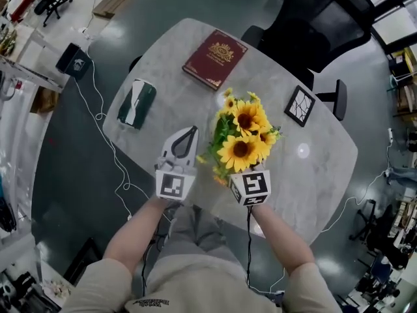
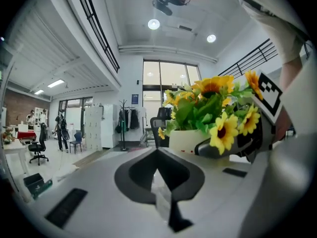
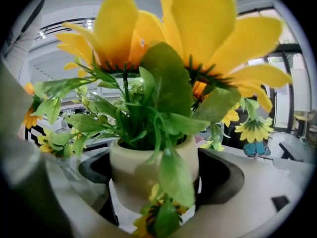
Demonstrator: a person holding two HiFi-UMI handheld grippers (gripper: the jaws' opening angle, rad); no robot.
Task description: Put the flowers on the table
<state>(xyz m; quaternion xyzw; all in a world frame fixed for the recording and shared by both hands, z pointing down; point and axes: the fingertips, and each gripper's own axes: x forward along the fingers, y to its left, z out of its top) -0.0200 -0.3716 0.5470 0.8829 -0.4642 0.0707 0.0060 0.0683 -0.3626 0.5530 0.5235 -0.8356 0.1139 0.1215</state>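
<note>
The sunflowers (image 1: 244, 135) stand in a cream pot (image 2: 185, 140), and the right gripper (image 3: 154, 185) has its two jaws clamped on that pot's sides, as the right gripper view shows plainly. In the head view the bouquet sits over the near part of the pale marble table (image 1: 163, 64), close to the person's edge. Whether the pot's base touches the tabletop is hidden by the blooms and the gripper. The left gripper (image 1: 189, 134) hovers just beside the flowers, its jaws together with nothing between them. A red book (image 1: 215, 59), a green and white packet (image 1: 135, 103) and a black framed tile (image 1: 300, 105) lie farther off. The carrying looks done. What seems left is settling the pot firmly and releasing the grip.
</note>
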